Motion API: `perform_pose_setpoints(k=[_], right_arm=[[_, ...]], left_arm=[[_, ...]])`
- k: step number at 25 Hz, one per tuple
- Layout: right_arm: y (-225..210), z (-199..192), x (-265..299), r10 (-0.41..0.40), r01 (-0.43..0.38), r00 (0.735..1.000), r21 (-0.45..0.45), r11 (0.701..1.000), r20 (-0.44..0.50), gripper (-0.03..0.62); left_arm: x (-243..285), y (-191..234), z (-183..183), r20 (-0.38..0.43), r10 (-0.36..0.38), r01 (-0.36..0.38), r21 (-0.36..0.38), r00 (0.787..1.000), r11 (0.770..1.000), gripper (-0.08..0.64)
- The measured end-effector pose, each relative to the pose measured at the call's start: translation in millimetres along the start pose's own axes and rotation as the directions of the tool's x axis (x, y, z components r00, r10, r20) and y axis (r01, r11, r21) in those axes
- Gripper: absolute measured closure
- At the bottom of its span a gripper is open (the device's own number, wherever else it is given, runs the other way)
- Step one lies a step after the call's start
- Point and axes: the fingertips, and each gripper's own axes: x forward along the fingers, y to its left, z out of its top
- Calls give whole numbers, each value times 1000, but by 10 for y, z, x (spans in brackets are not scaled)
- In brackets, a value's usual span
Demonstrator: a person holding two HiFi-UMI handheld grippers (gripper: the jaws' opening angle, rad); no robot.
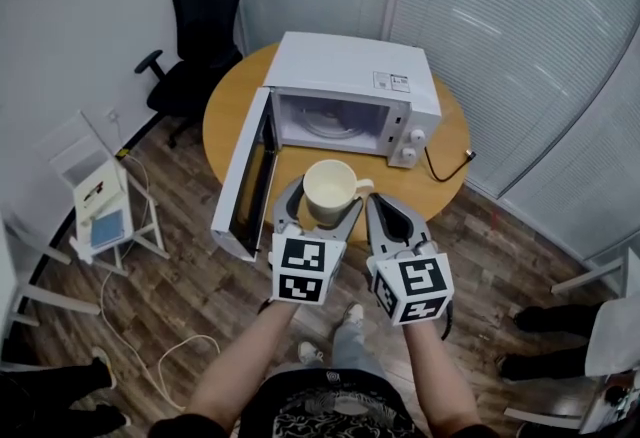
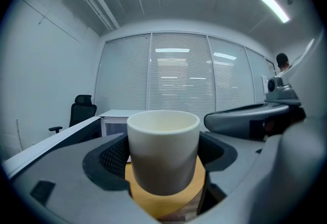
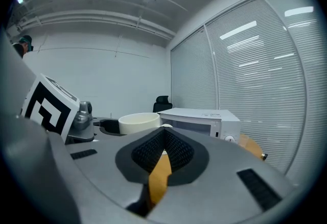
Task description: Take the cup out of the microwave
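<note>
A cream cup (image 1: 330, 188) hangs in the air in front of the white microwave (image 1: 352, 76), over the near edge of the round wooden table (image 1: 228, 111). My left gripper (image 1: 320, 204) is shut on the cup's body (image 2: 162, 152), one jaw on each side. The cup's handle (image 1: 364, 187) points right, at the tips of my right gripper (image 1: 374, 202), whose jaws are shut. A white bit of the handle (image 3: 164, 126) shows just past those tips; whether they pinch it I cannot tell. The microwave's chamber is empty apart from its glass plate (image 1: 335, 119).
The microwave door (image 1: 244, 178) stands wide open to the left, past the table's edge. A black office chair (image 1: 198, 26) is behind the table. A white stand (image 1: 103, 209) and a floor cable (image 1: 150, 366) lie at the left. Shoes (image 1: 545, 318) show at the right.
</note>
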Motion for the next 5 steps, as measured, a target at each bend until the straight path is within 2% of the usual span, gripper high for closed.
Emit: perform_pose_setpoints(k=[5], right_arm=[[6, -10, -48, 0, 0, 1000, 2, 1000, 1, 578]], left_arm=[[-35, -50, -16, 0, -4, 4, -1, 1000, 1000, 147]])
